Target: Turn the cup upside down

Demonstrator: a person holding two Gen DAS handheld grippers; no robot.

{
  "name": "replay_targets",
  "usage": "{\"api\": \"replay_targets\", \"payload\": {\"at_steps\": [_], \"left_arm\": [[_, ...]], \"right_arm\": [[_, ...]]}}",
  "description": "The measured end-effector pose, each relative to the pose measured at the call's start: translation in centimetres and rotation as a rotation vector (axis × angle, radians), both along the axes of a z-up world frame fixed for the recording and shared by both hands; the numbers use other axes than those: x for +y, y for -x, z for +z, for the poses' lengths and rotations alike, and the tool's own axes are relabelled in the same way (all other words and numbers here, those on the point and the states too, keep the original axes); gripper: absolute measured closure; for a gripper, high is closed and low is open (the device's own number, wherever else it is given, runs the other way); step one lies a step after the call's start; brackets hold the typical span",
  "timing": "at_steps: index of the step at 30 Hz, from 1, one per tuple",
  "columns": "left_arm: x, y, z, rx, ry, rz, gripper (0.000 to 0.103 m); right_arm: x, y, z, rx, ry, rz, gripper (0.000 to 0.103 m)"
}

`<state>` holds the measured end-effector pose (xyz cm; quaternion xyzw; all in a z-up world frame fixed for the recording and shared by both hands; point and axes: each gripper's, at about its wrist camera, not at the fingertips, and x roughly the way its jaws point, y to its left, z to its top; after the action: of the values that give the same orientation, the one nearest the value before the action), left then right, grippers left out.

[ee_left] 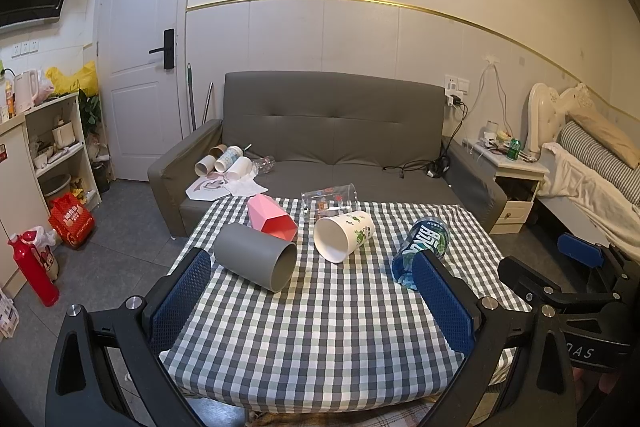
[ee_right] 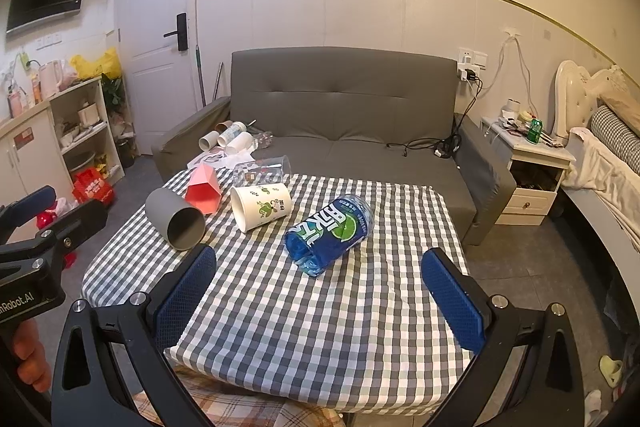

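Note:
Several cups lie on their sides on the checked table: a grey cup, a pink faceted cup, a white printed paper cup, a blue labelled cup and a clear cup at the far edge. My left gripper is open and empty above the table's near part. My right gripper is open and empty, just short of the blue cup.
A grey sofa with more cups and papers stands behind the table. A nightstand and a bed are to the right. Shelves and a red bottle are on the left.

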<state>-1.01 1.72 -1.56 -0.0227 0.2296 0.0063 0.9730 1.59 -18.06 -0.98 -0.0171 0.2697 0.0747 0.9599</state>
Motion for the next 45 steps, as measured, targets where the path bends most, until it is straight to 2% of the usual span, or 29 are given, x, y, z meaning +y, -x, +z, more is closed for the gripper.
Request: {"api": "replay_targets", "payload": {"at_steps": [26, 38, 45], "left_arm": [[-0.8, -0.7, 0.5, 0.004, 0.0, -0.001, 0.0], [0.5, -1.1, -0.8, 0.013, 0.018, 0.013, 0.0], [2.5, -2.1, -0.8, 0.013, 0.022, 0.034, 0.0]], "right_arm": [[0.3, 0.0, -0.1, 0.001, 0.001, 0.002, 0.0], [1.5, -0.7, -1.1, 0.016, 0.024, 0.015, 0.0], [2.7, -2.4, -0.9, 0.052, 0.037, 0.012, 0.0]]}}
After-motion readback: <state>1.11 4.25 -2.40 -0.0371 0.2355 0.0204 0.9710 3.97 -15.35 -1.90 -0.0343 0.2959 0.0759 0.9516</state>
